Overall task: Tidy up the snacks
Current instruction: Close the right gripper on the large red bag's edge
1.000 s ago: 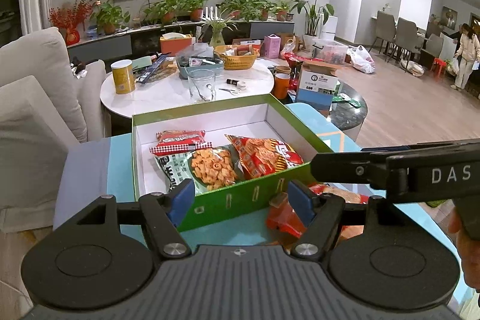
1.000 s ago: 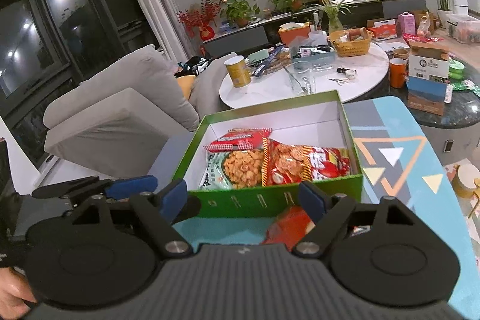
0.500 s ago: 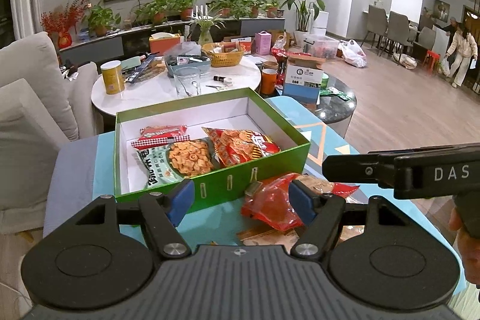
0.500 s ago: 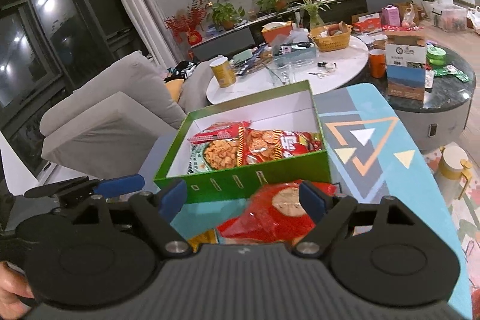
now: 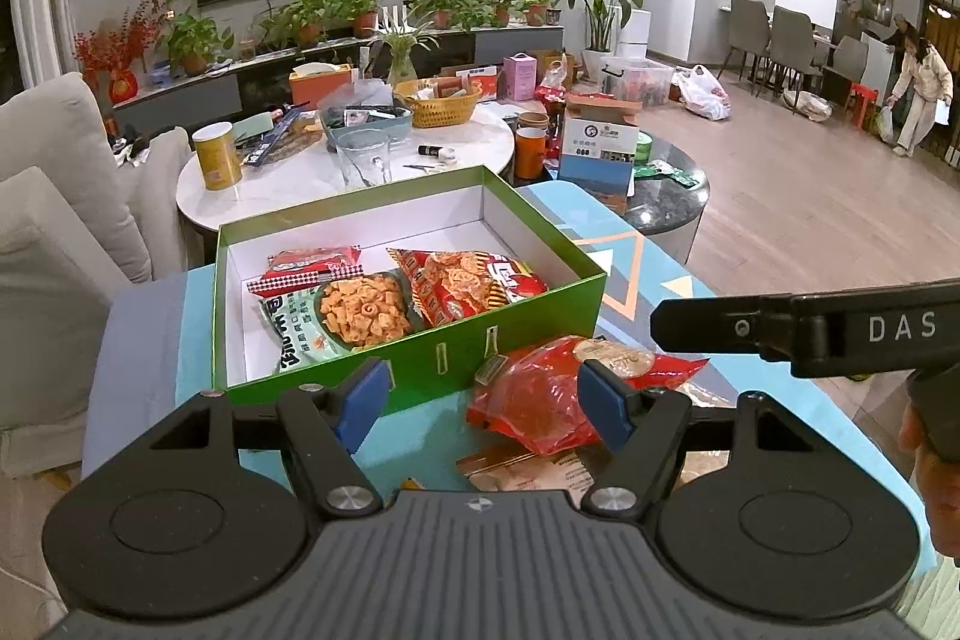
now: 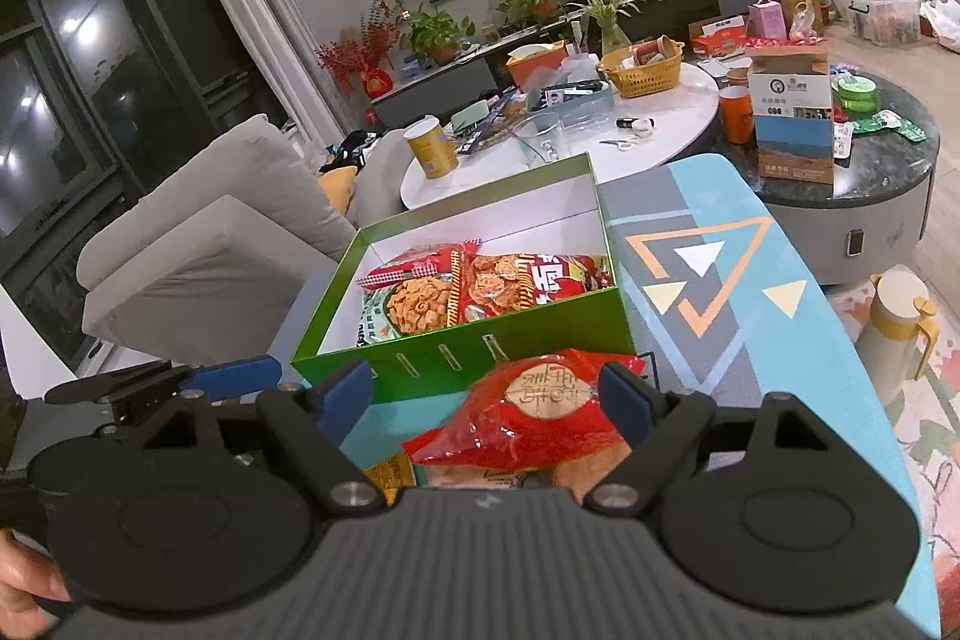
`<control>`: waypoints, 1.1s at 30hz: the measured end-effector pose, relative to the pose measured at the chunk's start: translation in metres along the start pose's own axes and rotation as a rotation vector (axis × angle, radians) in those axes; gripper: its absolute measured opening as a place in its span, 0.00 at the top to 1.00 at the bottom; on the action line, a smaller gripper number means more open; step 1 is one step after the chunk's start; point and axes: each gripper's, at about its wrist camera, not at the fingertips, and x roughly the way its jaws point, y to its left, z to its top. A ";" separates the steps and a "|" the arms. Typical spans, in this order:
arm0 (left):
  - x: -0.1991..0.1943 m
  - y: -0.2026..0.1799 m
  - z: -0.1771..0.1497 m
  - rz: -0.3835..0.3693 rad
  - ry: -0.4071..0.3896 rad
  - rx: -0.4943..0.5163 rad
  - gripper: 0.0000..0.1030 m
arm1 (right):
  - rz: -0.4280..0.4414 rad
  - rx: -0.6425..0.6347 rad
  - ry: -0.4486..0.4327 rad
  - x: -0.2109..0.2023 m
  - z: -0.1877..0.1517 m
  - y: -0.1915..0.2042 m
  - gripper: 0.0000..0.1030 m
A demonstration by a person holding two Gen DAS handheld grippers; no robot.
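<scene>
Three snack packets already lie flat in the green box (image 6: pixel 462 358), which sits on the patterned table (image 6: pixel 750 340); a loose pile waits just in front of its near wall. Biggest risk, I judge: the right gripper (image 6: pixel 489 397), jaws wide and holding nothing, nudges the box wall while closing on the red bag (image 6: pixel 528 424) framed between its fingers. That crinkly film could also slip out of a shallow pinch, or drag the beige packets (image 5: pixel 528 472) beneath it. The left gripper (image 5: pixel 486 403) hangs equally open and empty beside it, close enough to collide
</scene>
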 end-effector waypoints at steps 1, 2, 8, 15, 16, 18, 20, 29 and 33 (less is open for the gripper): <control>0.001 0.000 -0.001 -0.001 0.003 -0.001 0.35 | 0.000 0.004 0.002 0.000 -0.001 -0.001 0.39; 0.001 -0.001 -0.002 -0.003 0.008 -0.001 0.35 | -0.001 0.007 0.005 0.001 -0.001 -0.002 0.39; 0.005 -0.004 -0.007 -0.006 0.021 0.001 0.34 | -0.019 0.003 0.025 0.000 -0.004 -0.009 0.39; 0.014 -0.012 -0.019 -0.038 0.061 0.023 0.32 | -0.050 0.039 0.039 0.000 -0.007 -0.026 0.39; 0.018 -0.015 -0.020 -0.043 0.068 0.030 0.32 | -0.055 0.042 0.043 0.001 -0.007 -0.028 0.39; 0.025 -0.019 -0.021 -0.051 0.082 0.038 0.32 | -0.053 0.052 0.061 0.006 -0.006 -0.032 0.39; 0.035 -0.023 -0.022 -0.054 0.095 0.049 0.32 | -0.040 0.074 0.084 0.013 -0.005 -0.037 0.39; 0.069 -0.026 -0.018 -0.083 0.142 0.033 0.31 | -0.011 0.107 0.155 0.049 0.008 -0.049 0.39; 0.087 -0.030 -0.014 -0.088 0.163 0.034 0.31 | 0.007 0.126 0.196 0.067 0.011 -0.052 0.39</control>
